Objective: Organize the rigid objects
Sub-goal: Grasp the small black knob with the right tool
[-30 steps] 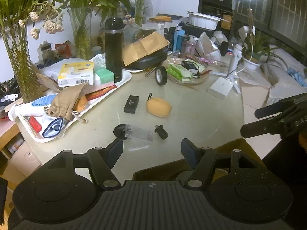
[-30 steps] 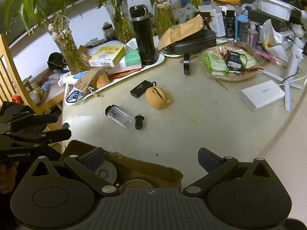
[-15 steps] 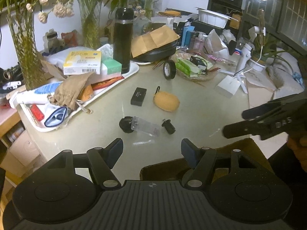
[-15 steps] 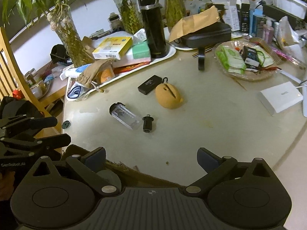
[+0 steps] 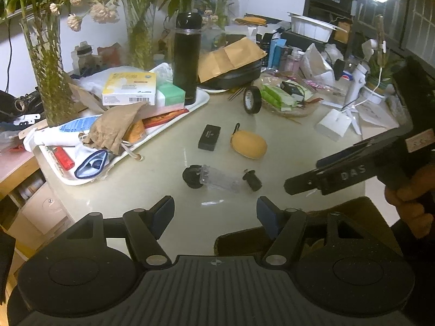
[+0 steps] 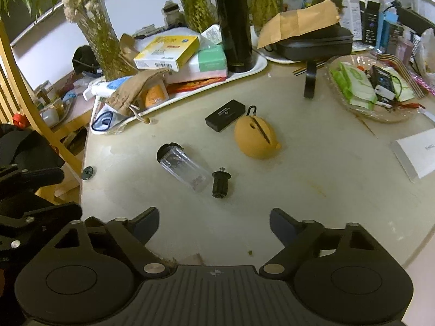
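Right wrist view shows my right tongs (image 6: 214, 224) with their jaws closing, though nothing sits between them yet; only bare counter (image 6: 312, 190) lies in the gap. Just ahead of them lies the small black plug (image 6: 220, 184), on its side, touching or nearly touching the bottom end of the clear plastic bottle (image 6: 185, 169). That bottle lies on its side too, black cap (image 6: 166, 150) pointing away to the left.

My left tongs (image 5: 214, 212) are half spread and empty, hovering above the near edge of the counter, with the same bottle and plug just beyond their tips.

I judge the plug to be light, hard and a little prone to rolling; its flanged end gives a lip, so I would pinch it across the narrower body just below that flange. The bottle looks thin-walled and empty, stiff enough but slick and round, so it could squirt out of a hard squeeze. I would take it across the middle of the barrel or at the capped neck.

Farther out sit the yellow-orange rounded pouch (image 6: 257, 141) with its black clip and the flat black box (image 6: 225, 115), close together and perhaps touching. The pouch looks slightly yielding; the box is rigid and low, best gripped across its short sides. Beyond them the white tray (image 6: 252, 68) carries the black flask (image 6: 235, 27) and boxes.
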Available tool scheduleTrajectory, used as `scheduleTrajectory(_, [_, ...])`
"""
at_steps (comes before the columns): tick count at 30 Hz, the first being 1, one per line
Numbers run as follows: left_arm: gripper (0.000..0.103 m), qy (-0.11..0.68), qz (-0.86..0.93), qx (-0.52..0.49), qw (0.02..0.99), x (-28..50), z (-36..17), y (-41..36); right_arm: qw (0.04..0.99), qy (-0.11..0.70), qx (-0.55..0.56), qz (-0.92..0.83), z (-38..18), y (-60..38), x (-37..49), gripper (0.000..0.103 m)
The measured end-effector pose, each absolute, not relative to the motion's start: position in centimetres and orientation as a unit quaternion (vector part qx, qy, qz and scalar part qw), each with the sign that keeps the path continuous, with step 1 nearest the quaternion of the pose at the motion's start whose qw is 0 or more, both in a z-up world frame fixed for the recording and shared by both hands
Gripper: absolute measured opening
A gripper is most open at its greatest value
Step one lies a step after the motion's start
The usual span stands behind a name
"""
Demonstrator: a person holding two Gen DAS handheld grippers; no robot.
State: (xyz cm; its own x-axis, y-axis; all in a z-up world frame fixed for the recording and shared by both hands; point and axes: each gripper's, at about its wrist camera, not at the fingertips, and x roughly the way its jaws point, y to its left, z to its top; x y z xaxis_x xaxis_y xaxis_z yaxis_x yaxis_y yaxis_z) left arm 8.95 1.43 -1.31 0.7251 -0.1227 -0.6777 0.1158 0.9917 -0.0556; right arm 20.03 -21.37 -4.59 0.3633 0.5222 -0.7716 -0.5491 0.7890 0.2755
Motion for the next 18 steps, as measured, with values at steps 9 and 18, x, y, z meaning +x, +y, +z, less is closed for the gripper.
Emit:
scheduleTrajectory(9, [0.066,0.367,-0.063,-0.006,0.928,9.0,-1.4,1.6,0.817,0.477,-0.022,0.324,-6.5,-19.2,22.5,0.060])
scheduleTrajectory(18, [0.066,0.375,-0.063,-0.023,0.925,9.4,-1.6,2.2,0.812,0.496,-0.038,0.306,-9.2,-16.8,24.8,0.051])
